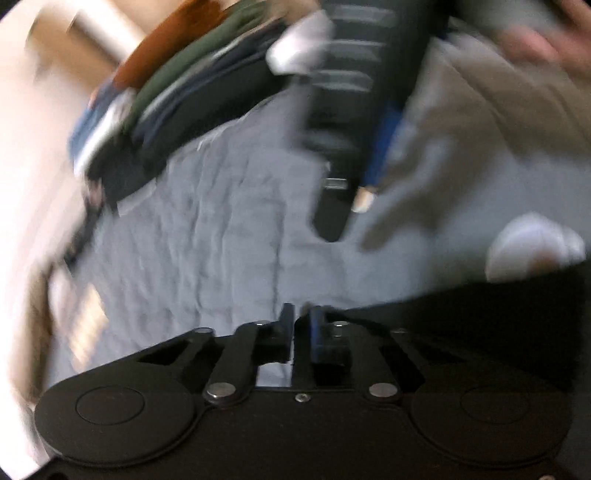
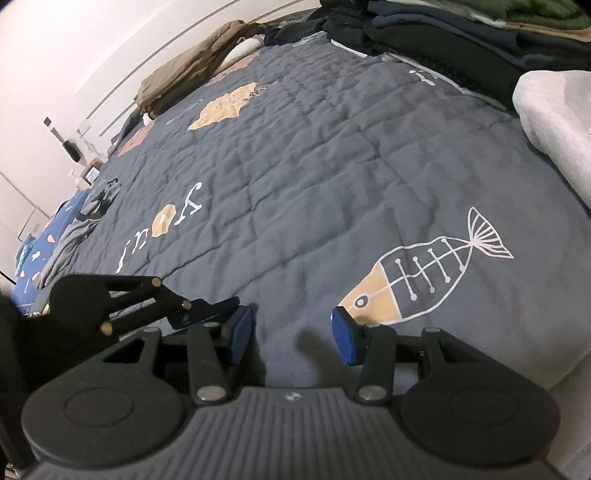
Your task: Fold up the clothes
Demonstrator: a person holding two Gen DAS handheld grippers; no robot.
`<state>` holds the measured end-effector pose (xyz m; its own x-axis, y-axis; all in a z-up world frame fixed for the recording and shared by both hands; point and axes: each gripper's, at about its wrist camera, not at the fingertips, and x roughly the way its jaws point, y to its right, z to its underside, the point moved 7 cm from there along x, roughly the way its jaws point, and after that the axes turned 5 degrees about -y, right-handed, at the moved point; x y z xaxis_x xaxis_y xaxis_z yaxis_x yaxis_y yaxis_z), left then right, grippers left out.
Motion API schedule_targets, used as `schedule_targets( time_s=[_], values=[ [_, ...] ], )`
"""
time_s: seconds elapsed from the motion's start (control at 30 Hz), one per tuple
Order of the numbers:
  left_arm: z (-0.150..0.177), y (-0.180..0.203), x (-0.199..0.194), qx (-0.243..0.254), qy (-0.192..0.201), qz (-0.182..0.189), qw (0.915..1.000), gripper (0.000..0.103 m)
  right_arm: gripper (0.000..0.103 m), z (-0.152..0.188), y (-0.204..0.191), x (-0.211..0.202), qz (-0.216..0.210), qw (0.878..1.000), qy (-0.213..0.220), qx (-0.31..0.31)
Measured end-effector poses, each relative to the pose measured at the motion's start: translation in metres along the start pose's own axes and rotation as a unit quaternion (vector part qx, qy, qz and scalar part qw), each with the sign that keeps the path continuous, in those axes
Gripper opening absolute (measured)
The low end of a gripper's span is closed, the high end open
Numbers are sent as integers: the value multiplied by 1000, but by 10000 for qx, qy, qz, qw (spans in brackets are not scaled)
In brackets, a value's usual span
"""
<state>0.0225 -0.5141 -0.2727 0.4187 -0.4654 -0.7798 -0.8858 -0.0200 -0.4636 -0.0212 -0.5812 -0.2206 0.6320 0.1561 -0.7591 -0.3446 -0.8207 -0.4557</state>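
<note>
Stack of folded dark, green and rust clothes (image 2: 480,33) at far edge of grey quilted fish-print bedspread (image 2: 314,166) | left gripper (image 1: 302,314) fingers pressed together, view blurred | right gripper (image 2: 291,332) fingers spread, empty | between garments; crumpled olive garment (image 2: 192,70) lies loose, perhaps next.

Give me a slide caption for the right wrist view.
Open right claw hovers over dark grey quilted fish-print bedspread, stacked folded clothes beyond.

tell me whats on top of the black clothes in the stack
Navy folded pieces, then a green garment on top of the stack. Anything higher is cut off by the frame edge.
</note>
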Motion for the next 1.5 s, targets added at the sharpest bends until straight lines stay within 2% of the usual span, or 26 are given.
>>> schedule_targets(
  time_s=[0.07, 0.1, 0.13, 0.2, 0.27, 0.4, 0.63, 0.67, 0.7, 0.73, 0.83, 0.87, 0.97, 1.03, 1.1, 1.13, 1.17, 1.23, 1.37, 1.5],
  values=[
    [3, -19, 3, -782, -92, 329, 9964, 1, 47, 0, 0, 1, -5, 10000, -13, 3],
    [5, -31, 3, -1393, -98, 661, 9880, 1, 47, 0, 0, 1, -11, 10000, -15, -6],
    [9, -44, 2, -2017, -44, 1016, 9742, 1, 47, 0, 0, 1, -17, 10000, -17, -16],
    [18, -67, -1, -3165, 125, 1665, 9338, 1, 47, 0, 0, 1, -47, 10000, -27, 1],
    [33, -85, -5, -4096, 376, 2192, 8847, 1, 47, 1, -1, 2, -78, 10000, -38, 17],
    [51, -105, -15, -5364, 1050, 2805, 7890, 1, 47, 0, -1, 1, -136, 9999, -37, 74],
    [70, -98, -32, -6238, 1908, 3476, 6736, 1, 47, 2, -6, 1, -336, 9994, -67, 69],
    [72, -97, -35, -6280, 1943, 3559, 6643, 1, 47, 2, -8, 1, -394, 9992, -63, 65],
    [71, -95, -36, -6260, 1840, 3517, 6712, 1, 47, 3, -8, 2, -416, 9991, -66, 54],
    [72, -93, -36, -6216, 1671, 3390, 6861, 1, 47, 3, -9, 2, -438, 9990, -68, 44],
    [77, -87, -33, -5973, 925, 2551, 7547, 1, 47, 4, -11, 4, -430, 9990, -90, 9],
    [78, -86, -34, -5821, 754, 2377, 7739, 1, 47, 4, -12, 4, -426, 9991, -84, -23],
    [81, -85, -45, -5405, 539, 1957, 8165, 2, 47, 4, -15, 4, -416, 9990, -65, -120],
    [84, -87, -59, -5205, 509, 1719, 8348, 6, 47, 5, -17, 4, -409, 9990, -53, -184],
    [92, -89, -79, -5121, 544, 1460, 8447, 10, 47, 5, -19, 4, -402, 9989, -40, -249],
    [97, -90, -89, -5080, 563, 1330, 8492, 18, 47, 5, -20, 4, -398, 9988, -34, -281],
    [101, -92, -99, -5038, 582, 1199, 8535, 33, 47, 6, -21, 4, -395, 9987, -28, -314],
    [119, -91, -126, -5064, 728, 873, 8547, 49, 47, 6, -24, 4, -388, 9985, -16, -379],
    [171, -84, -167, -5407, 654, 515, 8371, 50, 47, 16, -41, 15, -453, 9962, -146, -733],
    [234, -70, -203, -5900, 489, 142, 8058, 50, 47, 25, -60, 28, -690, 9934, -193, -892]
  ],
)
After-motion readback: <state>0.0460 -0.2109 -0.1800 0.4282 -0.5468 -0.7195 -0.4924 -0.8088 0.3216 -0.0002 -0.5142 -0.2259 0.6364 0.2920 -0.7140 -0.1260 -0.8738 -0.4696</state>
